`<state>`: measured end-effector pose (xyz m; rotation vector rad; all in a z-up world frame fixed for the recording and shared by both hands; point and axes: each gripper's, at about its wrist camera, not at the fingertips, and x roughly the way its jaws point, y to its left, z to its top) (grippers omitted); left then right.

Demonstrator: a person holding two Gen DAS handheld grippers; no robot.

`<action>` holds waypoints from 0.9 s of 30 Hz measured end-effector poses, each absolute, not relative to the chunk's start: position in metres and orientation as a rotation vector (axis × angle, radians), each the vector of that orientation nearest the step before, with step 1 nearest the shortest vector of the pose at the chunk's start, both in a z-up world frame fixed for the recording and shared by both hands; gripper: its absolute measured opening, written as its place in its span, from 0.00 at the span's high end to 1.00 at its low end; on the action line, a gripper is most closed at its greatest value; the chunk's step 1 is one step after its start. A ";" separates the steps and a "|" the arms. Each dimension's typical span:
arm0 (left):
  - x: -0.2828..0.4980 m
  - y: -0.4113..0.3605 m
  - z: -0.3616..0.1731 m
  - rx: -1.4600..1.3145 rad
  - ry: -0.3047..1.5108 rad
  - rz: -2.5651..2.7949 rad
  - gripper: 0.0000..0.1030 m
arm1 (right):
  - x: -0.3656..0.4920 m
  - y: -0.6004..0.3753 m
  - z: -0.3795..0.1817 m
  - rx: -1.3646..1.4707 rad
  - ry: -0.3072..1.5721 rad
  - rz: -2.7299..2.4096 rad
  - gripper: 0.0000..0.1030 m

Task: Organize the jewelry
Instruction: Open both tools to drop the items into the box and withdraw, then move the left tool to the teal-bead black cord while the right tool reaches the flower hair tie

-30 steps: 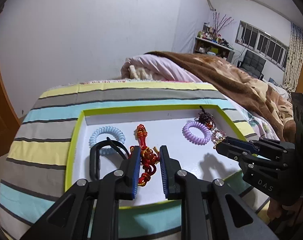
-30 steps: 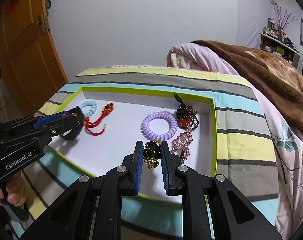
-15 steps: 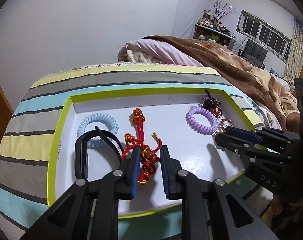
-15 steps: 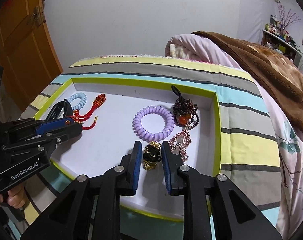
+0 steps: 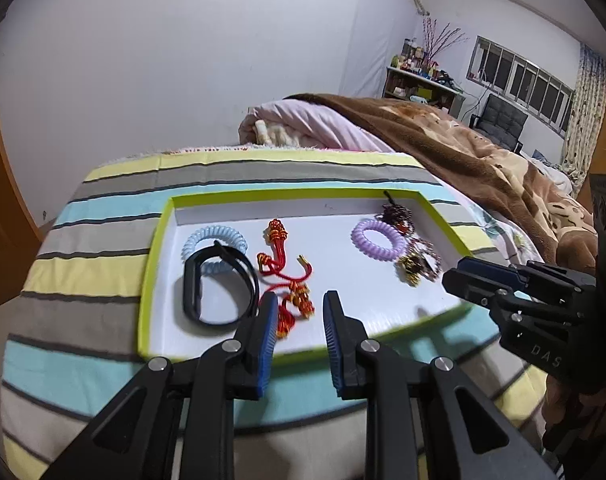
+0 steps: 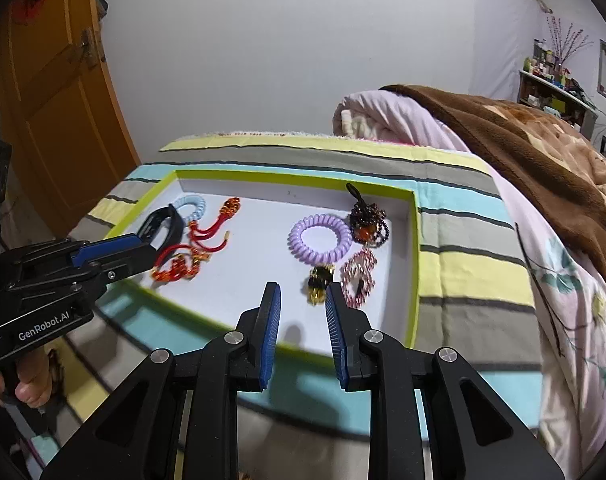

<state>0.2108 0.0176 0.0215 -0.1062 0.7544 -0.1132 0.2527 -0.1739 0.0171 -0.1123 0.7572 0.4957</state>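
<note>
Striped bedding (image 5: 103,280) in grey, yellow and turquoise carries a white tray with a lime-green rim (image 5: 151,264) in the left wrist view, with a brown blanket (image 5: 483,152) heaped behind it. On the tray lie a black band (image 5: 219,280) overlapping a pale blue coil tie (image 5: 215,236), a red knotted cord (image 5: 287,276), a lilac coil tie (image 5: 377,240) and a dark beaded charm (image 5: 397,214), the last partly hidden behind the lilac coil. The left gripper (image 5: 297,308) has its jaws apart and opening, the cord's blurred tassel end showing in the gap with neither pad on it. The right gripper (image 5: 475,276) comes in from the right edge, its handle cut off, and its jaws cannot be read here. From the right wrist view, the same tray (image 6: 413,264) lies near an orange door (image 6: 55,92). The right gripper (image 6: 303,300) stands with jaws parted and nothing clamped; a black-and-gold trinket (image 6: 321,280), too blurred to identify, lies just beyond its right finger, beside a pink beaded piece (image 6: 359,276). The left gripper (image 6: 143,248) covers part of the black band (image 6: 165,226), and a hand (image 6: 31,384) grips its handle.
</note>
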 end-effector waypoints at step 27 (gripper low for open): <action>0.054 0.016 0.050 -0.080 0.623 -0.068 0.76 | 0.091 -0.219 0.044 -0.072 0.653 0.509 0.77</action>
